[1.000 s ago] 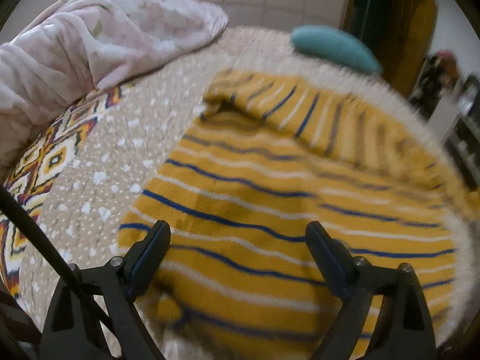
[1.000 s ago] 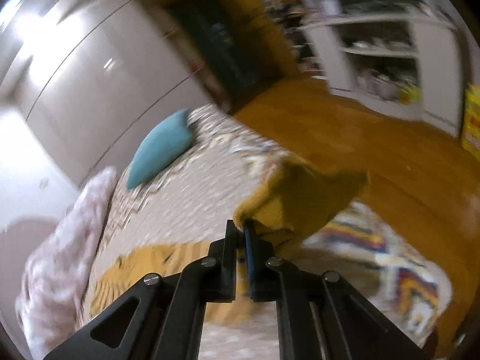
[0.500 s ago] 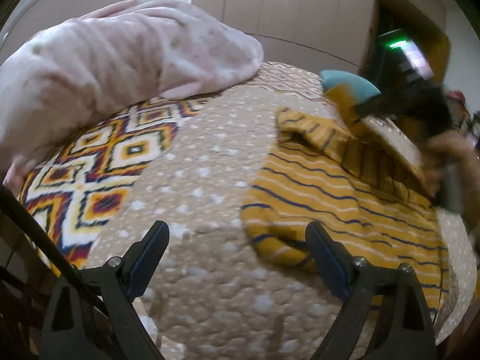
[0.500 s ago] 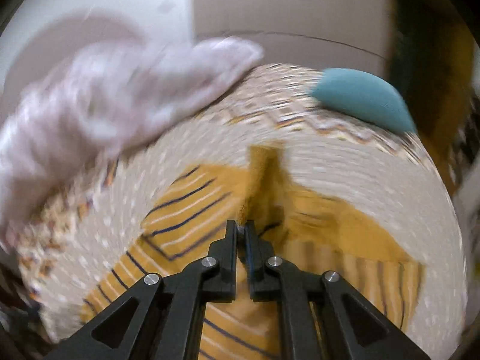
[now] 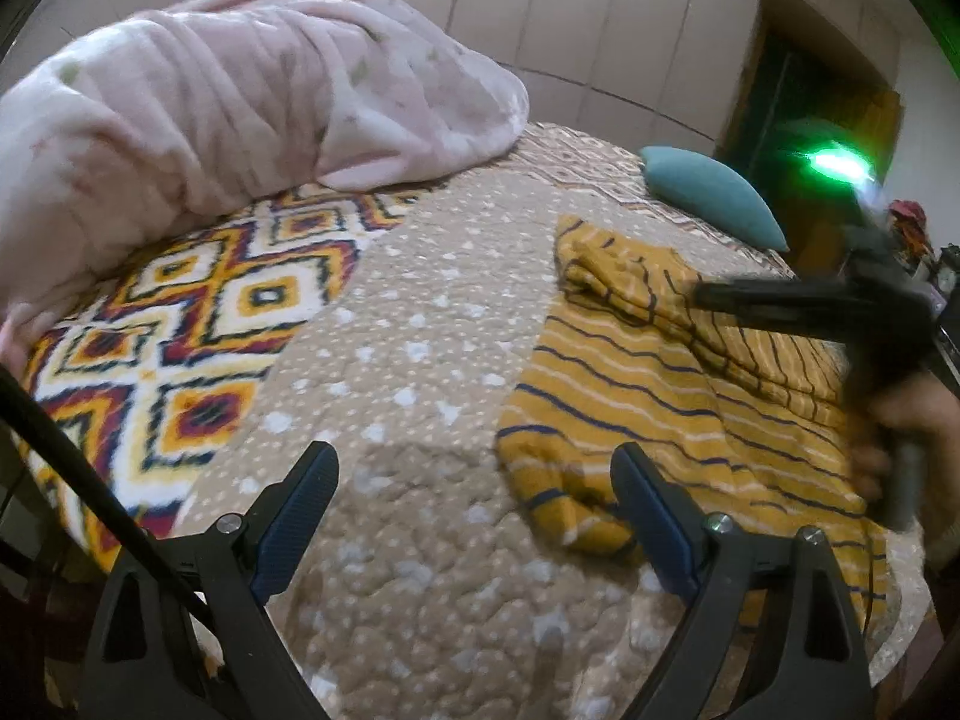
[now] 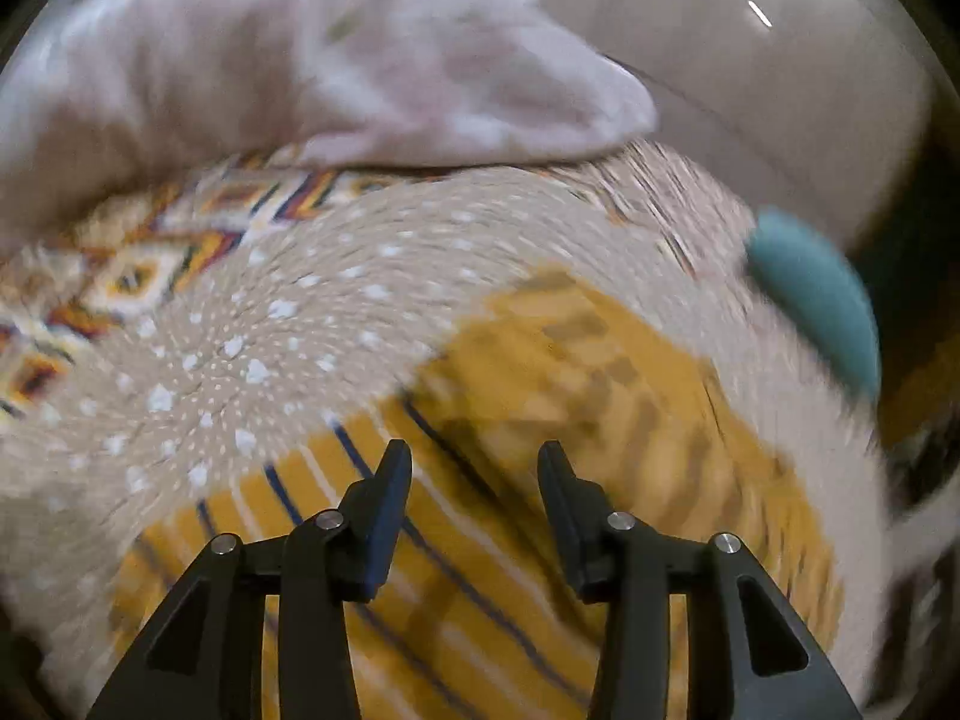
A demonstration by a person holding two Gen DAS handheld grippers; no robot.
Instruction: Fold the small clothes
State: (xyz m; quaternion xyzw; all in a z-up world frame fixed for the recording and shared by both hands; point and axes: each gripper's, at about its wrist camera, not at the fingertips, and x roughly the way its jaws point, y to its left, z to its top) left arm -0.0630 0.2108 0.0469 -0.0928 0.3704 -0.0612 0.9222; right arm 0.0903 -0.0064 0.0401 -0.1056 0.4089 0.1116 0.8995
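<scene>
Left wrist view first: the pink blanket (image 5: 228, 102) lies heaped at the far left of the bed (image 5: 420, 360), the patterned quilt runs across the middle, and the mustard striped garment (image 5: 660, 396) lies flat toward the right, with a teal cushion (image 5: 714, 195) beyond it. The left tool (image 5: 474, 516) hangs spread wide and empty; its right finger sits just over the garment's near corner, its left finger over bare quilt. A second ago this tool straddled the striped cloth squarely, so it has backed off to the side.

Farther right in the same view, the right tool (image 5: 798, 300) reaches in over the garment, blurred with motion, its green light flaring above.

Right wrist view tells the bigger change. The right tool (image 6: 474, 480) now stands parted with nothing between its fingers, whereas half a second ago it was pinched tight on a raised flap of the mustard cloth. That flap now lies laid over the garment (image 6: 570, 372), doubled on the striped body beneath.

My reading: one fold has just been dropped in place. Both tools are free, so the next fold, likely from the near edge, can be taken; the blur means the flap's alignment is hard to judge.
</scene>
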